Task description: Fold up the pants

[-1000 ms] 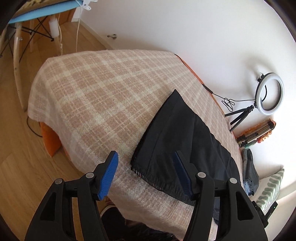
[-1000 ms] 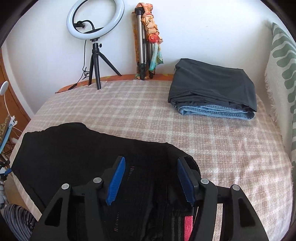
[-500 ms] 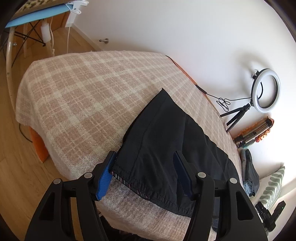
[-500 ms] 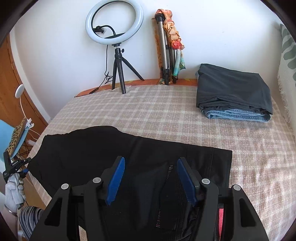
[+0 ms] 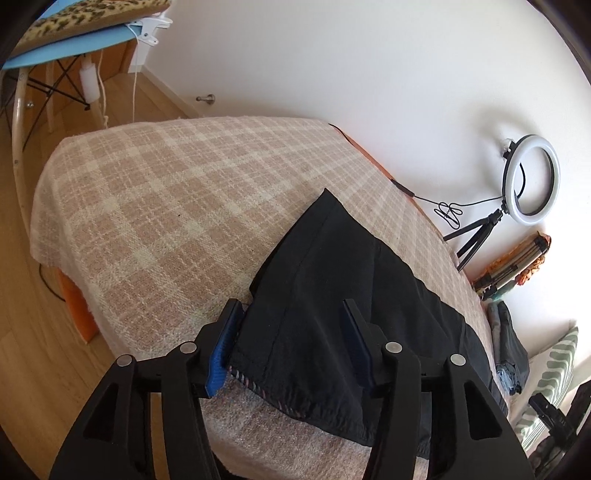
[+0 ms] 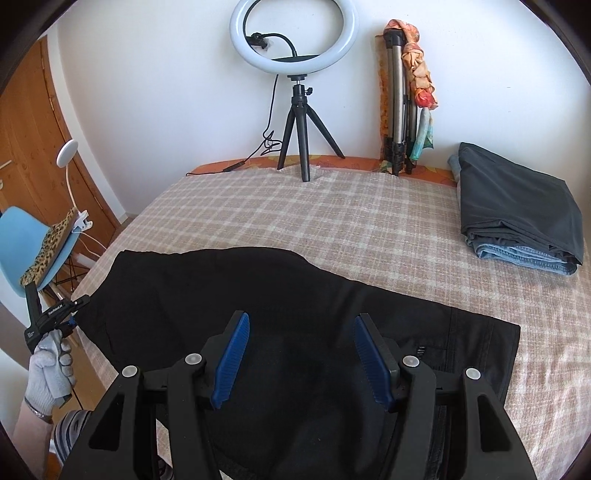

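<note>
Black pants (image 6: 258,295) lie spread across the checked blanket (image 6: 369,221), waist end toward the right. In the left wrist view the leg hem (image 5: 266,387) lies near the bed's front edge. My left gripper (image 5: 291,306) straddles that hem and its jaws are closing; the left pad (image 5: 225,343) sits at the cloth's edge, and the pads do not press the fabric. It also shows in the right wrist view as the left gripper (image 6: 55,314), held by a gloved hand (image 6: 48,365). My right gripper (image 6: 301,319) hovers open over the middle of the pants, nothing pinched.
A folded stack of dark cloth and jeans (image 6: 517,214) sits at the bed's far right. A ring light (image 6: 293,33) and a folded tripod (image 6: 399,92) stand against the wall. A blue chair (image 6: 22,236) is left of the bed; a striped pillow (image 5: 546,373) is right.
The left gripper moved over the leg hem, which now lies between narrower jaws. The right gripper swung left along the pants, and the waist end now lies flatter.
</note>
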{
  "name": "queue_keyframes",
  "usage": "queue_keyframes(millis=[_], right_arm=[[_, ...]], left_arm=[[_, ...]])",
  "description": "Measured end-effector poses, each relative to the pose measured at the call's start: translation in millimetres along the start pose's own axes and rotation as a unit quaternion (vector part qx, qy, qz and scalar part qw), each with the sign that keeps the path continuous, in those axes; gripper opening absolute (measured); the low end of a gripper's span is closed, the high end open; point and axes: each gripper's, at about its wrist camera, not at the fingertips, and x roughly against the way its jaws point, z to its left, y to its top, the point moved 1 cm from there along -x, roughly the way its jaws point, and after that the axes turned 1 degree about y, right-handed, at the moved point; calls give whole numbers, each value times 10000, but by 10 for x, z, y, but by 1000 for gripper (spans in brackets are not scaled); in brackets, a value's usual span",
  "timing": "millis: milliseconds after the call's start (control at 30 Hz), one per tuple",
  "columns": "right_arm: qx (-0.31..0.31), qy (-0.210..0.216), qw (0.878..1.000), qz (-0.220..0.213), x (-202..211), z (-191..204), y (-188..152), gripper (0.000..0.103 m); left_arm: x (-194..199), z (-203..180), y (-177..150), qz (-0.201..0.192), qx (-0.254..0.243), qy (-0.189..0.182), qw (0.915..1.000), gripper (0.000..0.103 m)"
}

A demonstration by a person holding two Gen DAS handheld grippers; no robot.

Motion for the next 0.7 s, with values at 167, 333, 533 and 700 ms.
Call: queue_keyframes(millis=[167,333,533,700], right_arm=[[210,208,9995,95,-108,294,90,62],[409,607,9968,334,-313,633,223,62],[751,1281,9866,682,-712,1260,495,63],[860,2153,9659,1149,-1154,1929,734,69]], left_arm=[[-57,-93,24,-34,-81,-147,9999,11],[45,-366,23,-162,-722,-449,9962,8],[67,-665,-53,-96,-1400,-627,9881,8],[60,-840,-158,-11,-1667,-847,9824,7]])
